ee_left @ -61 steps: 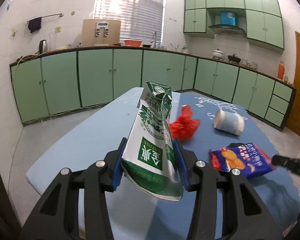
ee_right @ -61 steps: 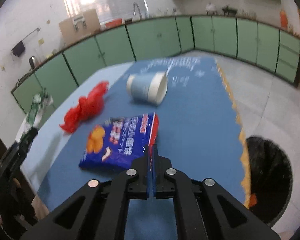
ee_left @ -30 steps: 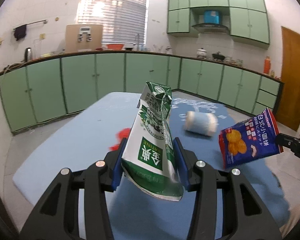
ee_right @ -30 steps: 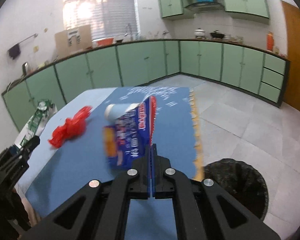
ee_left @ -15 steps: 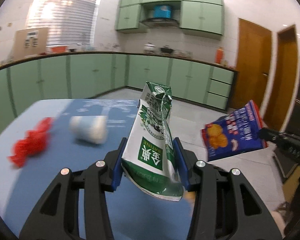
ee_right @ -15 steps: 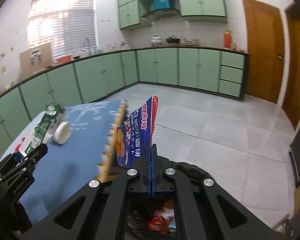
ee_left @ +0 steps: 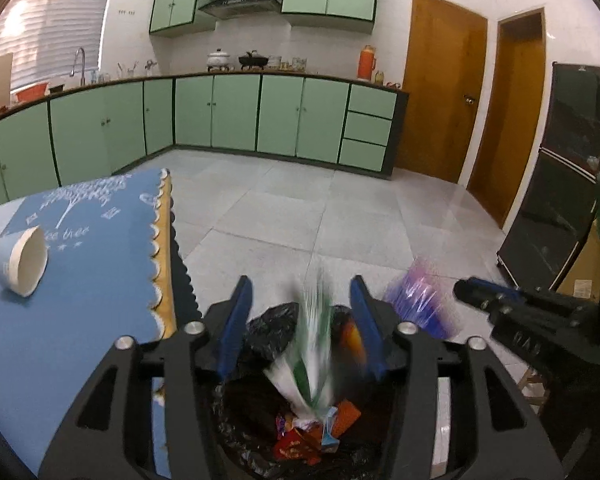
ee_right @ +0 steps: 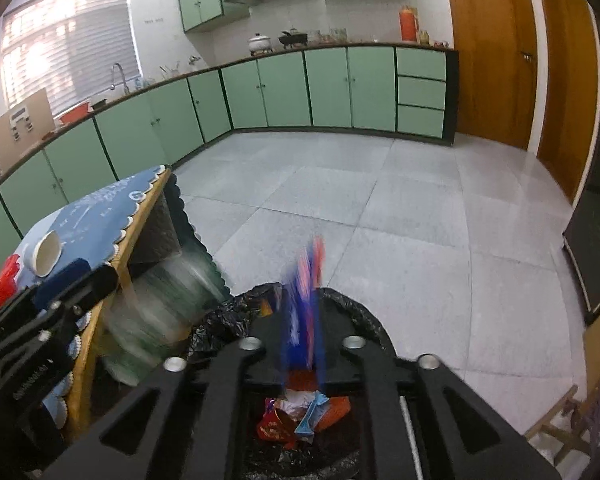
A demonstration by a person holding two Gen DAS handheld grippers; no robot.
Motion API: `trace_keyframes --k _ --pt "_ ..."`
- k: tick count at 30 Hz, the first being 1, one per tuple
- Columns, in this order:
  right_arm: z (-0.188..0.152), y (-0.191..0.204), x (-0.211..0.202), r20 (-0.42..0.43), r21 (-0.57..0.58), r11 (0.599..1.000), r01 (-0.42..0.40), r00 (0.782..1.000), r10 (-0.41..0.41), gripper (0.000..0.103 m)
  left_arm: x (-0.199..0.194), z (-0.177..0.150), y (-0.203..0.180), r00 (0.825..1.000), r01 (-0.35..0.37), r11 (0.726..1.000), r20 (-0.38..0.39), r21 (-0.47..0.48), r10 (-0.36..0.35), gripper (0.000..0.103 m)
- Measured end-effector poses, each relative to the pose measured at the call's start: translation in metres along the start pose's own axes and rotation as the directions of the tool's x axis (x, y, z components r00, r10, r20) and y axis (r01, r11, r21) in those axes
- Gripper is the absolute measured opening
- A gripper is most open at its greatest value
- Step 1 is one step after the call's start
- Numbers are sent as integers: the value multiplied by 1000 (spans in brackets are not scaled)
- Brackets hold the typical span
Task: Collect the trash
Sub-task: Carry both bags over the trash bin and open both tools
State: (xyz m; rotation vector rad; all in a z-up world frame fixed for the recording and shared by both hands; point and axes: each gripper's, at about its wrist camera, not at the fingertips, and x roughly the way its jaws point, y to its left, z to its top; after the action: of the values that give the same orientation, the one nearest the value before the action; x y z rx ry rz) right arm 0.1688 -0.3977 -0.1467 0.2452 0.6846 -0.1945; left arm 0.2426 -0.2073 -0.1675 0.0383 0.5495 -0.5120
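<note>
My left gripper (ee_left: 300, 286) hangs over the black-bagged bin (ee_left: 260, 332), its jaws opening. The green and white milk carton (ee_left: 312, 356) is a blur between the blue pads (ee_left: 236, 328), clear of both and dropping toward the bin. My right gripper (ee_right: 304, 320) is over the same bin (ee_right: 352, 312), jaws opening a little. The blue snack bag (ee_right: 306, 304) streaks down between them, loose. In the left wrist view that snack bag (ee_left: 420, 308) is a blur beside the right gripper (ee_left: 472, 292). The right wrist view shows the carton (ee_right: 160, 300) smeared below the left gripper (ee_right: 76, 280).
A paper cup (ee_left: 18, 260) lies on its side on the blue tablecloth (ee_left: 100, 280) to the left, with a red plastic bag (ee_right: 2, 284) beyond it. Wrappers (ee_right: 300, 416) lie in the bin. Grey tiled floor (ee_right: 380, 220) stretches ahead to green cabinets (ee_left: 236, 112).
Both grippers swung right from the table to over the bin. Both jaws have parted, and the carton and the snack bag have come loose and are falling.
</note>
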Motion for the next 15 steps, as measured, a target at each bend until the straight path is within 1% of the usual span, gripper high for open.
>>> trace_keyframes --k 3,4,7,9,10,11,12,13,14,15 --pt "-3 -1 -1 6 6 1000 2 1000 -2 16 -4 3 2 1000 0 1000 11 -3 0 53" --pt "-3 0 -3 13 9 1000 1 1000 -1 20 -8 4 5 1000 -3 1000 19 -10 3 53" --pt "-2 7 -12 39 -4 1000 5 999 -5 28 -21 14 15 999 -11 999 45 -35 13 53" --pt "3 15 -22 68 -17 1000 -14 998 15 34 -35 21 21 997 -21 998 67 -51 24 53" --pt "8 23 -26 84 -27 999 -25 996 28 40 -46 23 29 996 -32 998 84 -61 37 53" --pt "10 27 -29 96 -37 999 -33 995 37 43 -55 25 36 994 -46 997 97 -67 52 54" --pt "12 35 -34 110 -51 998 -44 993 50 50 -63 27 40 992 -55 996 106 -72 62 55" --pt "15 49 -40 129 -76 995 -62 989 71 58 -75 28 52 989 -74 994 121 -82 84 58" --pt "18 60 -43 139 -93 993 -74 987 87 63 -84 28 60 986 -95 991 130 -90 106 61" --pt "19 74 -47 149 -115 989 -93 983 110 65 -95 27 73 980 -126 987 139 -99 139 62"
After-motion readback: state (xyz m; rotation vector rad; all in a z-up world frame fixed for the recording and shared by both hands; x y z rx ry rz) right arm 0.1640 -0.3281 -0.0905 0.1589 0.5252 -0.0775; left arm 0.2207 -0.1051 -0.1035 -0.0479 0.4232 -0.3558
